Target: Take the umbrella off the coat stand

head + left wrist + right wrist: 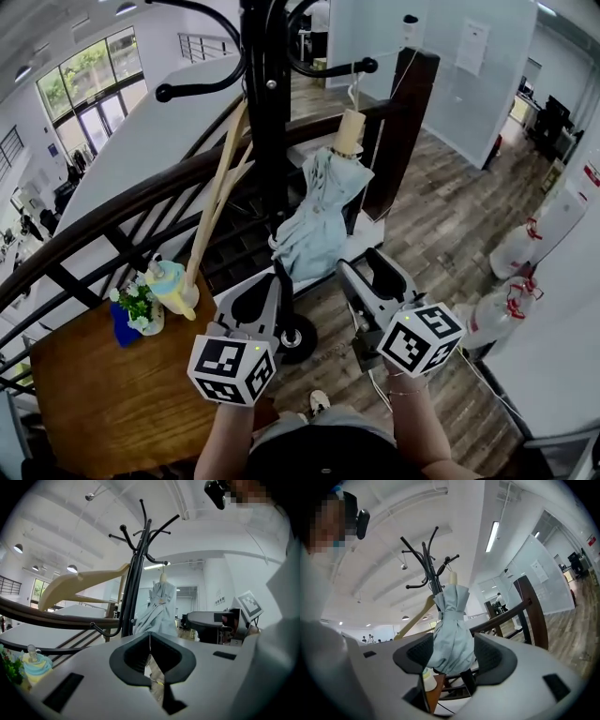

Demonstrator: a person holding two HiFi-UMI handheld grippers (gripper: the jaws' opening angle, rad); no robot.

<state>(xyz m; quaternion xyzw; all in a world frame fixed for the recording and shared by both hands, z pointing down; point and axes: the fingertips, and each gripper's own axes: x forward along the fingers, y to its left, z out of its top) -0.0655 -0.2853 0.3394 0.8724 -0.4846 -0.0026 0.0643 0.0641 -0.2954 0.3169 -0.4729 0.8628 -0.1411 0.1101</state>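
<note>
A folded pale blue-grey umbrella (314,220) hangs by its cord from a hook of the black coat stand (267,122), with its beige handle (350,131) at the top. My right gripper (364,263) stands open just right of the umbrella's lower end. In the right gripper view the umbrella (451,630) shows between the jaws, whose pads stand apart from it. My left gripper (277,269) is shut with nothing in it, close to the stand's pole and below the umbrella. From the left gripper view the umbrella (159,609) hangs ahead, beyond the shut left gripper (150,637).
A long wooden hanger (220,183) leans on the stand. A dark curved stair railing (122,211) and its post (398,122) run behind. At the lower left a wooden table (103,394) bears a blue vase (127,323) and a small pastel figure (173,286). White cylinders (525,248) stand at the right.
</note>
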